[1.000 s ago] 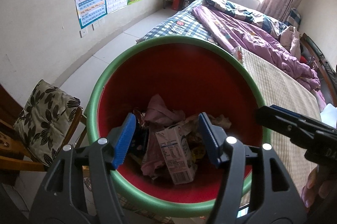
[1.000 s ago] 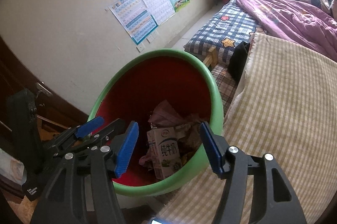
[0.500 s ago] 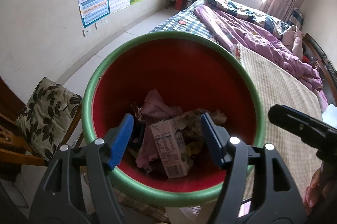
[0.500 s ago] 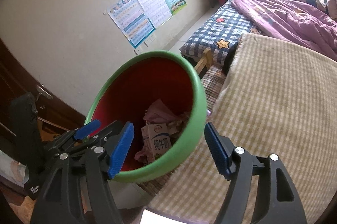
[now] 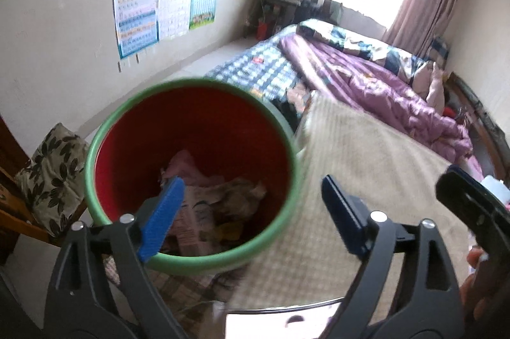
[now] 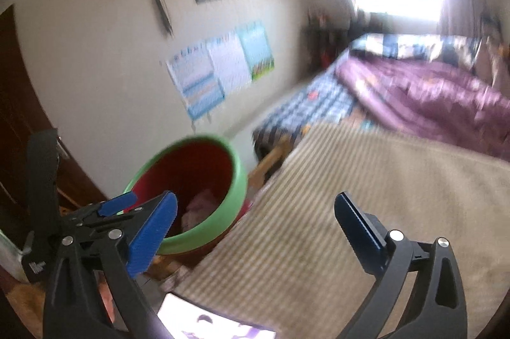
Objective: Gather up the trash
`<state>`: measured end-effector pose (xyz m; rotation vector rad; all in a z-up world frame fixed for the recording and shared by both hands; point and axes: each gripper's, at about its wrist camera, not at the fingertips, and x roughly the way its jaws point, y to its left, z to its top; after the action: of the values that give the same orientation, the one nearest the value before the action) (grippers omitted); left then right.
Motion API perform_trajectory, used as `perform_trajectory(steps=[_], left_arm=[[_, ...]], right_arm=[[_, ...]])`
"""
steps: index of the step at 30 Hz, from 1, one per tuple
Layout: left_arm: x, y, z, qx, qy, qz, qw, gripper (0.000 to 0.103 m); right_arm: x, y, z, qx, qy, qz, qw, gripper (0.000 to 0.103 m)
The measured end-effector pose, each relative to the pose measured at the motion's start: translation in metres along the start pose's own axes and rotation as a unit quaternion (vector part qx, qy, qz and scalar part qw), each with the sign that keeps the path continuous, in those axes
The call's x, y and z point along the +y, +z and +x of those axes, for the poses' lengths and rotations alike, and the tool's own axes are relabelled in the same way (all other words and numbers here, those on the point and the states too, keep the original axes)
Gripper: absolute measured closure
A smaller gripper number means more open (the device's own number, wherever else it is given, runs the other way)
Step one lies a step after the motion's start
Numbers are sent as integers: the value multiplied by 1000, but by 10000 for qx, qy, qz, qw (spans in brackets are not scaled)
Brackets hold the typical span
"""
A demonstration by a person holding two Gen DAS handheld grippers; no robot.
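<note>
The trash bin (image 5: pixel 204 264), green-rimmed and red inside, stands on the floor beside the bed. In it lie a milk carton (image 5: pixel 194 221), a pink wrapper (image 5: pixel 186 163) and crumpled paper (image 5: pixel 237 195). My left gripper (image 5: pixel 251 183) hovers above the bin's right edge. Its jaws are opening and nothing is between them. My right gripper (image 6: pixel 255 202) is over the beige mat to the right of the bin (image 6: pixel 197 238), which is blurred in the right wrist view. Its jaws are also opening, with nothing between them.
A beige checked mat (image 5: pixel 366 163) covers the near part of the bed, with a purple quilt (image 5: pixel 366 84) beyond it. A wooden chair with a leaf-print cushion (image 5: pixel 51 176) stands left of the bin. Posters (image 5: pixel 159 10) hang on the wall. A white flat object (image 6: pixel 216 320) lies below my right gripper.
Both grippers have pulled back and up from over the bin and swung right toward the mat. Their jaws have spread wider. The bin looks smaller and further left.
</note>
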<state>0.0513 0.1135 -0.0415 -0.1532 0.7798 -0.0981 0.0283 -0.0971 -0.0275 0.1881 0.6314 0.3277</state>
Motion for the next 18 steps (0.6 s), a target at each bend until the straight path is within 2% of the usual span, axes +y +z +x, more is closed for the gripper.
perform_trajectory(steps=[3, 8, 10, 12, 14, 18], left_arm=[[-24, 3, -24, -581, 145, -17, 9982, 5], [-60, 5, -60, -1459, 513, 36, 9880, 5], [-72, 6, -71, -1689, 602, 51, 9838, 5], [-82, 6, -80, -1869, 691, 15, 9800, 5], [-91, 5, -86, -2007, 765, 4, 9767, 5], [-104, 2, -91, -2039, 692, 95, 9765, 5]], right_arm=[[-9, -1, -32, -498, -104, -253, 9984, 7], [-27, -11, -66, -1172, -225, -446, 9919, 7], [-32, -19, -83, -1699, -370, -604, 9829, 7], [-36, -21, -90, -1770, -598, -720, 9798, 7], [-45, -20, -93, -1678, -531, -673, 9821, 7], [-63, -19, -95, -1573, -495, -413, 9855, 7]])
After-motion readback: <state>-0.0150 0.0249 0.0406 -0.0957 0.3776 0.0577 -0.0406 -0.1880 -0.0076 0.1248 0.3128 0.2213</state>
